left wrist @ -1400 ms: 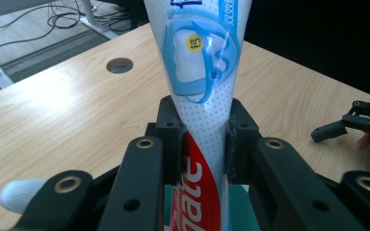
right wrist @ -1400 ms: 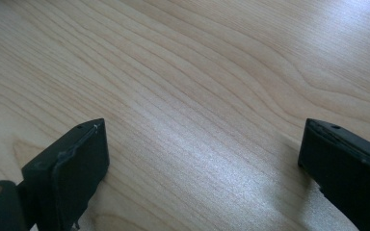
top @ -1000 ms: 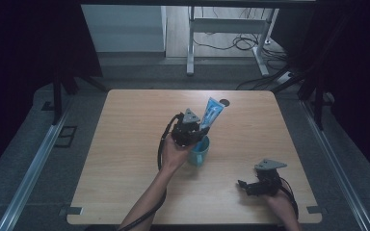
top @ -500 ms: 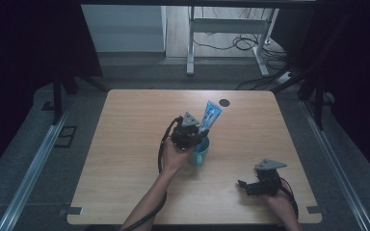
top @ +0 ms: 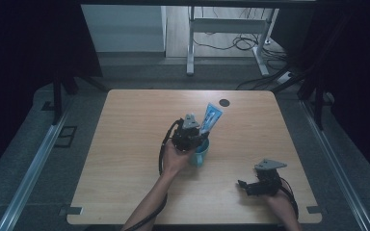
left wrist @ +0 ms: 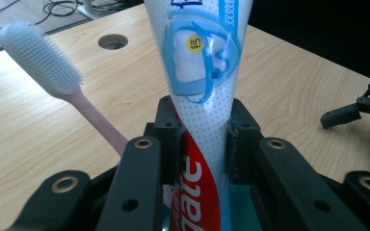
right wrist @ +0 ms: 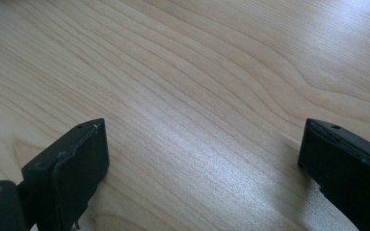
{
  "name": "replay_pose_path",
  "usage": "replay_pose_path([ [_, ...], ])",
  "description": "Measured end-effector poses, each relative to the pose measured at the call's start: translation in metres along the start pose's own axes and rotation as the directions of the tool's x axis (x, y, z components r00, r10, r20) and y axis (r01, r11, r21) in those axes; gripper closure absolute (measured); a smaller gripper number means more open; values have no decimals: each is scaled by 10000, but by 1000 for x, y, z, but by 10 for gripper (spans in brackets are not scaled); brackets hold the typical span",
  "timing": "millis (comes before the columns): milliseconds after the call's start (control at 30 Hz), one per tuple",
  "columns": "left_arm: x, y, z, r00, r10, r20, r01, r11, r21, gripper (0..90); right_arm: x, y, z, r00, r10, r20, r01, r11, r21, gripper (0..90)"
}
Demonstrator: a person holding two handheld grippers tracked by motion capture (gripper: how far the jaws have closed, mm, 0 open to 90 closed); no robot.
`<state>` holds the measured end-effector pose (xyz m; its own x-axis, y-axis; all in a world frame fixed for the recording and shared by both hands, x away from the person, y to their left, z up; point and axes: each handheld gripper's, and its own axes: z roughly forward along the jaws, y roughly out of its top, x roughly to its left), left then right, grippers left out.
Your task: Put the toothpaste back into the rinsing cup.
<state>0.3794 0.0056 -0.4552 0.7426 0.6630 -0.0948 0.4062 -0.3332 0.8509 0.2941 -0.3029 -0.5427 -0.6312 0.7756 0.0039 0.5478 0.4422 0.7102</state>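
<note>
A white, blue and red toothpaste tube (left wrist: 202, 72) stands upright with its lower end in a teal cup (top: 201, 155). My left gripper (left wrist: 202, 139) is shut on the tube's middle, with a pad pressing each side. In the high view this gripper (top: 191, 134) sits just above the cup, and the tube (top: 212, 117) leans up and to the right. A toothbrush (left wrist: 43, 62) with a pink handle and pale bristles slants out of the cup to the tube's left. My right gripper (top: 251, 186) rests at the table's front right, open, its jaws wide apart over bare wood (right wrist: 202, 159).
The wooden table (top: 125, 159) has a round cable hole (top: 224, 102) near its far edge, behind the cup. Metal rails run along the floor on both sides. A desk frame and cables stand beyond the far edge.
The left gripper and the tube have shifted slightly down toward the cup. The right gripper has stayed where it was.
</note>
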Motion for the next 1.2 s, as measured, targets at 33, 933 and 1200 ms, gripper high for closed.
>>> replay_pose_path([
  [33, 0, 0, 0, 10000, 6, 1, -6, 10000, 3, 714, 0, 0, 0, 10000, 0, -1, 0, 10000, 1, 35],
  [933, 4, -13, 2, 10000, 10, 1, -10, 9986, 531, 695, 0, 0, 0, 10000, -3, 3, 3, 10000, -3, 35],
  [1200, 4, -14, 1, 10000, 22, 13, -22, 9985, 541, 686, 0, 0, 0, 10000, -19, 0, 19, 10000, -11, 34],
])
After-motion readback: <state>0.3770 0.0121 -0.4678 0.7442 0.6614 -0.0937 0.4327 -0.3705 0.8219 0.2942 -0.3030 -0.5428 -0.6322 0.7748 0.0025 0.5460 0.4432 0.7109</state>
